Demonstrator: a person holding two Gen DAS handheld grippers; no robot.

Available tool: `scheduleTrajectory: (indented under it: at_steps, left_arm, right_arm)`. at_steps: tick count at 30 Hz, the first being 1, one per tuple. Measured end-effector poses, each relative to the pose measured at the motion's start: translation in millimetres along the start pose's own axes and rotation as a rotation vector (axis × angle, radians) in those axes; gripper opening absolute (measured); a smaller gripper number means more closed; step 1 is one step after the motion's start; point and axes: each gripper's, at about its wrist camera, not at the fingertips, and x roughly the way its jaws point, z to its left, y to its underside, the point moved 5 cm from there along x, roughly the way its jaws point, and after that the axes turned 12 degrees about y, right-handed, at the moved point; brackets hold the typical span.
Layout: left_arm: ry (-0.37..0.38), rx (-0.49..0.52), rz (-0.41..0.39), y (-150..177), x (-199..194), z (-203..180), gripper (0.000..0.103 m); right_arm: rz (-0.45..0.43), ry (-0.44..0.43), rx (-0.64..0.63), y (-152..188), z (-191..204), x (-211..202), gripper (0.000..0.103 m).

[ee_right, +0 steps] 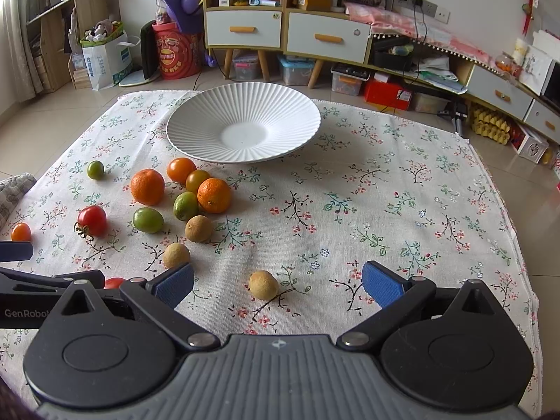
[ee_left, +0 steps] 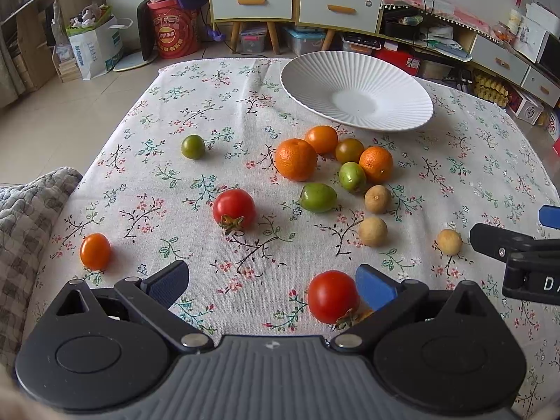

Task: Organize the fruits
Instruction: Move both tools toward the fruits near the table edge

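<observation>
Left jaws: the left gripper (ee_left: 271, 288) stands wide apart, gripping nothing; a red tomato (ee_left: 333, 296) lies on the cloth just beside its right pad, apparently touching it, though that is hard to confirm.
Right jaws: the right gripper (ee_right: 278, 285) is spread fully, empty, with a small tan fruit (ee_right: 263, 284) lying between the pads and touching neither.
Why held so: both grippers tilt down over the nearest loose fruits, which looks like a lining-up before a pick, one fruit per hand.
Task things: all fruits lie on the flowered cloth of the worktop (ee_right: 402, 189); the white ribbed plate (ee_right: 196, 119) at the far side holds nothing yet, so sorting seems barely begun.
Cluster: two oranges (ee_right: 147, 187), an orange tomato (ee_right: 181, 170) and green fruits (ee_right: 185, 205) crowd together just before the plate, several touching.
Strays: a second red tomato (ee_left: 233, 209), a small green one (ee_left: 193, 146) and a small orange one (ee_left: 95, 251) sit well apart to the left.
In the way: the path to the plate crosses the cluster; the two grippers work near each other, so they could bump.
</observation>
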Motion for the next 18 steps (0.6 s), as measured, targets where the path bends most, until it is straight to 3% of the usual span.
scheduleTrajectory:
  at_steps: [13,18]
  left_arm:
    - [0.030,0.005,0.029,1.1,1.6,2.0,0.095]
    - [0.066,0.003,0.021,3.4,-3.7,-0.7,0.095]
  right_arm:
    - [0.017,-0.049,0.034,-0.8,-0.1,-0.4,0.102]
    - [-0.038,-0.038,-0.002,-4.2,0.7,-10.4,0.102]
